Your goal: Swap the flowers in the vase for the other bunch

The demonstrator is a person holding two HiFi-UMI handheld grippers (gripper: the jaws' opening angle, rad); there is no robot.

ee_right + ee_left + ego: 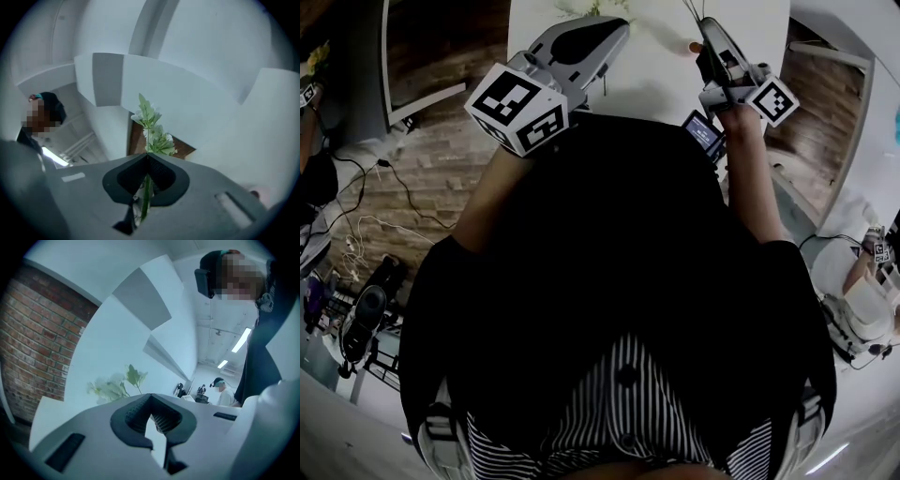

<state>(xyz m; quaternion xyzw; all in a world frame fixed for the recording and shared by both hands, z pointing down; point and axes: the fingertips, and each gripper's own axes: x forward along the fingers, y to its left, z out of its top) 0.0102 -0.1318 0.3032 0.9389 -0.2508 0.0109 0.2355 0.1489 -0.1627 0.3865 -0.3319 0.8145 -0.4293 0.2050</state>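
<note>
Flowers (149, 124) sit clamped in right gripper (147, 157) over white table (647, 84), near brick wall (33, 343).

Green-stemmed white flowers (149, 125), grey right tool (148, 155), red-brown brick wall (33, 333)

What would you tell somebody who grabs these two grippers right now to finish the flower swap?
Left gripper: shut, holding nothing. A pale flower bunch shows beyond it.
Right gripper: shut on a green flower stem, with white blooms above the jaws.
Vase: not in view, so which flowers it holds cannot be told.
Done: one stem is gripped.
Left: probably find the vase, check what is in it, and see that the other bunch ends up inside.
</note>
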